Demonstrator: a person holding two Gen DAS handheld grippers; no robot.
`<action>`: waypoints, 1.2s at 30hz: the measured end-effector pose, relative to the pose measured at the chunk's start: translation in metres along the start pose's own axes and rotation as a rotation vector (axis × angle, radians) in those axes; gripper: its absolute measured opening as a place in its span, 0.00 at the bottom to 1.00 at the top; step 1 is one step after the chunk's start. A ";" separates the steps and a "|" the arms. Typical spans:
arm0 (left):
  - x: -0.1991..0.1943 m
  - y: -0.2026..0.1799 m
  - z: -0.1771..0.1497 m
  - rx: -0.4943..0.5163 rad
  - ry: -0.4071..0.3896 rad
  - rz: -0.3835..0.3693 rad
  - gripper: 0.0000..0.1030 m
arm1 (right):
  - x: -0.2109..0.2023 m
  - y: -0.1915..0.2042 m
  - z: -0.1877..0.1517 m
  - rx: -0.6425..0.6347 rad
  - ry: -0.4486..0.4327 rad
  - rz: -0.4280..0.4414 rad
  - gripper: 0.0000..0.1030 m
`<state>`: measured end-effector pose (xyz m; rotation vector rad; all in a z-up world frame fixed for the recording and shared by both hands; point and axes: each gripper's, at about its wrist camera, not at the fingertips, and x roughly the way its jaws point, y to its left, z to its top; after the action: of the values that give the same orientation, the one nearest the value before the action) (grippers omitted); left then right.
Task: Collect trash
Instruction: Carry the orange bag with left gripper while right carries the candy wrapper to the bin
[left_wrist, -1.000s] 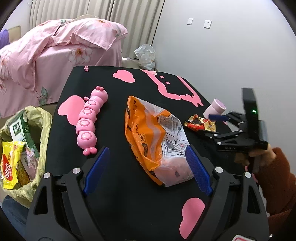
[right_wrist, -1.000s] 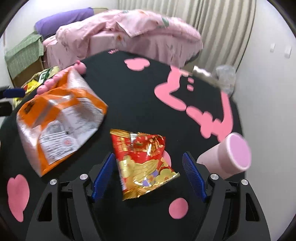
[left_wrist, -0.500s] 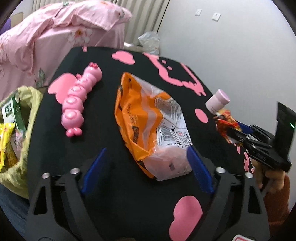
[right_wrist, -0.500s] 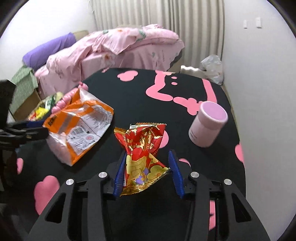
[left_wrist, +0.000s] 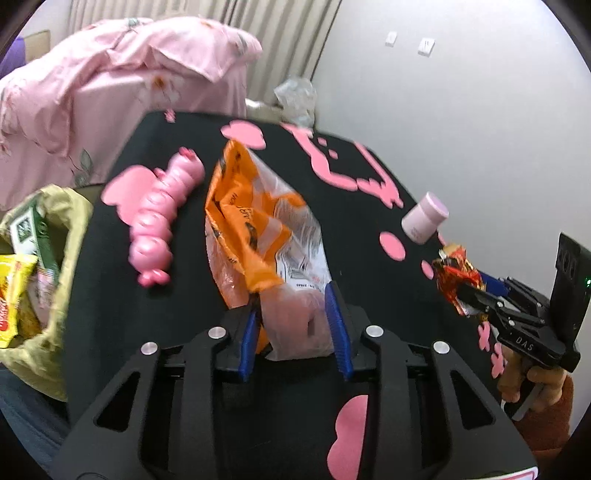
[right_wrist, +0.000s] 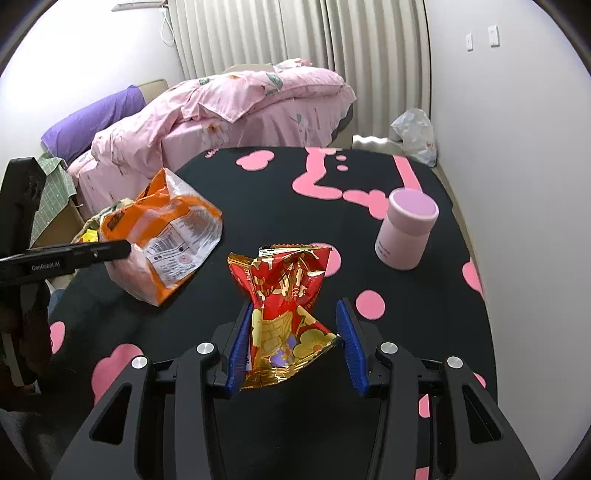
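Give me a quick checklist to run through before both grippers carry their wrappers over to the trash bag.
1. Right gripper has the red and gold wrapper pinched between its pads, clear of the table: ok.
2. Left gripper has a firm hold on the orange bag: cannot tell; its jaws are closing with the bag's end between them.
3. Orange bag lifted off the table: not ok, most of it lies there.
4. Trash bag open at the table's left edge: ok, though already quite full.
5. Pink caterpillar toy close beside the orange bag, toward the trash bag: not ok, may get swept.
6. Pink cup upright, apart from both wrappers: ok.
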<state>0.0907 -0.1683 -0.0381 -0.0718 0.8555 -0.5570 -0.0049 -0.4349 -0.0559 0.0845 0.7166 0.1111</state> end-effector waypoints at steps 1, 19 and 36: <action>-0.007 0.003 0.002 -0.009 -0.020 -0.003 0.29 | -0.003 0.004 0.003 -0.007 -0.009 0.002 0.41; -0.164 0.101 0.019 -0.066 -0.363 0.090 0.25 | -0.035 0.136 0.085 -0.282 -0.180 0.116 0.41; -0.062 0.256 -0.029 -0.300 -0.044 0.269 0.23 | 0.120 0.303 0.141 -0.495 0.110 0.424 0.41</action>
<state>0.1495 0.0860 -0.0854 -0.2377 0.8836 -0.1719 0.1557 -0.1243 0.0075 -0.2469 0.7549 0.6980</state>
